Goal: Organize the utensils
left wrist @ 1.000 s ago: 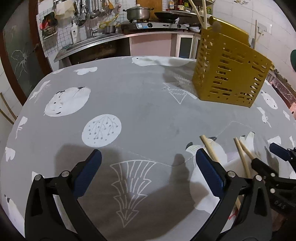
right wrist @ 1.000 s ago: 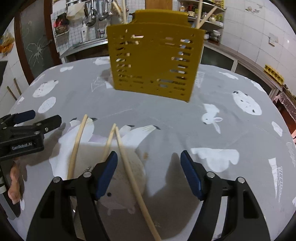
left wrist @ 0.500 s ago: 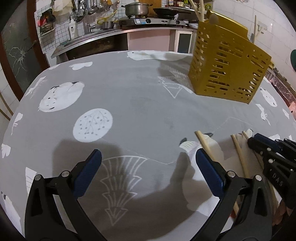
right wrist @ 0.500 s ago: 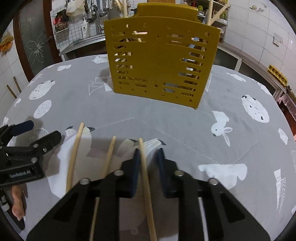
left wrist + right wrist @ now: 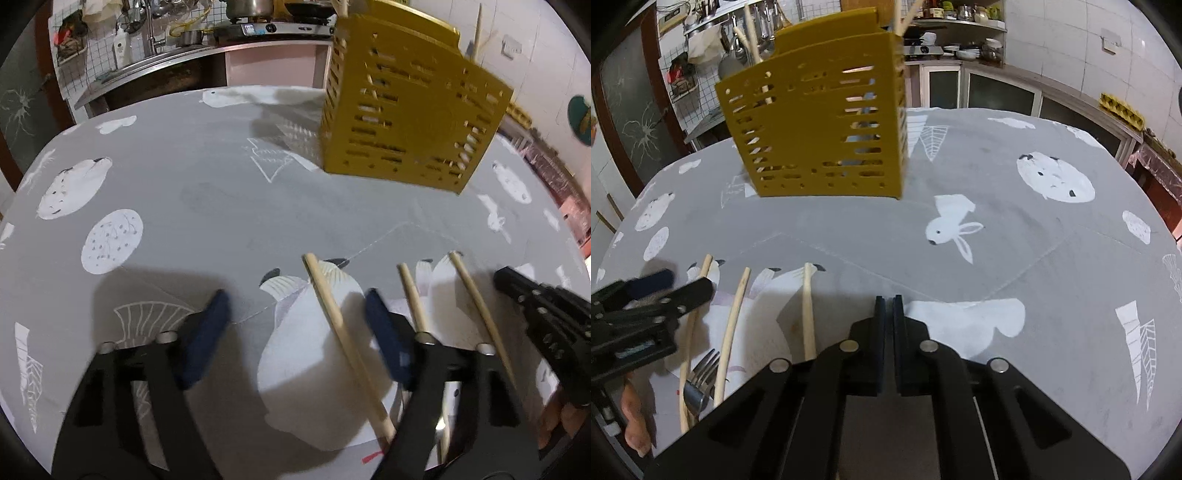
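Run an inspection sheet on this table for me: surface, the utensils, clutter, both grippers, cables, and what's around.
Surface: grey tablecloth with white prints, lying flat.
Job's things: yellow holder upright, sticks already poking out of it; three chopsticks and a fork lying loose.
Clutter: nothing seen.
Grippers: left gripper open, jaws just been closing, one chopstick between them, not pinched; right gripper shut on nothing, nearest chopstick beside it.
Cables: nothing seen.
Surroundings: kitchen counter, tiled walls.
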### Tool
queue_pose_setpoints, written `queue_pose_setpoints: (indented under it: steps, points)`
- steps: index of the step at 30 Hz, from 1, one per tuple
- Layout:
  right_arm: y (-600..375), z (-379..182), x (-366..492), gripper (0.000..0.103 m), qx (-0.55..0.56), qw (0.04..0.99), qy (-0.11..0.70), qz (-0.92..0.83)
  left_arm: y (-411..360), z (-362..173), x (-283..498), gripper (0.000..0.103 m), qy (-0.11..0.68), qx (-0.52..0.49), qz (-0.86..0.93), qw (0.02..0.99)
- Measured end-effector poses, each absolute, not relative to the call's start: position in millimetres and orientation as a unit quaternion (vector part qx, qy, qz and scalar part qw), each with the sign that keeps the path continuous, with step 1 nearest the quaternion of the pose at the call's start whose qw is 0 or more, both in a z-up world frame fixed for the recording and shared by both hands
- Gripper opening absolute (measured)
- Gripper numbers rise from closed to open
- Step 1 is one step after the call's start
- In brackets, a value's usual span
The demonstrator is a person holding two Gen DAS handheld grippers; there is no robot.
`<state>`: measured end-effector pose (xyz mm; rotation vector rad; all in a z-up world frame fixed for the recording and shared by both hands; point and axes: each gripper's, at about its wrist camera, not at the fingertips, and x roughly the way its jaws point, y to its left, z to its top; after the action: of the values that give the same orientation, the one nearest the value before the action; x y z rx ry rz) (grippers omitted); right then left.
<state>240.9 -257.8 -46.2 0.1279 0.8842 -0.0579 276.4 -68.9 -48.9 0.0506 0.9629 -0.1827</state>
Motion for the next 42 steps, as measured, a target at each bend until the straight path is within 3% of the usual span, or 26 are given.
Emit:
queue_pose_setpoints:
  steps: [3,5,8,9,10,12,13,17,31,34,36,42]
  points:
    - [-257,-47,241,0.004,0.060,0.902,0.426,-0.029,-75,-47,275,0.050,0.463,0.021,-0.089,0.882]
    - [-258,-46,240,0.005,0.062,0.904,0.423,-0.030,-76,-45,277,0.027,0.469,0.020,-0.091,0.879]
    - [-260,-42,239,0.006,0.070,0.907,0.414,-0.032,-79,-43,279,0.011,0.477,0.019,-0.113,0.871]
    - [-260,-39,239,0.007,0.070,0.908,0.411,-0.036,-80,-43,278,0.011,0.477,0.023,-0.117,0.871]
    - [-261,-38,238,0.016,0.072,0.909,0.409,-0.036,-81,-43,277,0.011,0.475,0.026,-0.118,0.871]
    - [-262,-34,237,0.045,0.074,0.912,0.403,-0.038,-80,-43,279,0.011,0.472,0.031,-0.121,0.873]
    - [-261,-32,236,0.046,0.071,0.913,0.399,-0.039,-80,-43,279,0.011,0.470,0.034,-0.124,0.873]
    - [-256,-28,236,0.046,0.070,0.914,0.398,-0.026,-76,-41,284,0.006,0.468,0.039,-0.136,0.872]
    - [-217,-46,260,0.043,0.015,0.903,0.430,-0.019,-69,-45,291,0.007,0.452,0.062,-0.136,0.879]
    - [-212,-45,266,0.030,0.004,0.900,0.436,-0.018,-70,-45,294,0.006,0.453,0.061,-0.134,0.879]
    - [-209,-45,269,0.015,-0.008,0.899,0.438,-0.020,-70,-45,296,0.006,0.456,0.056,-0.134,0.878]
    - [-216,-47,265,0.006,0.012,0.905,0.426,-0.016,-69,-46,293,0.006,0.446,0.065,-0.142,0.881]
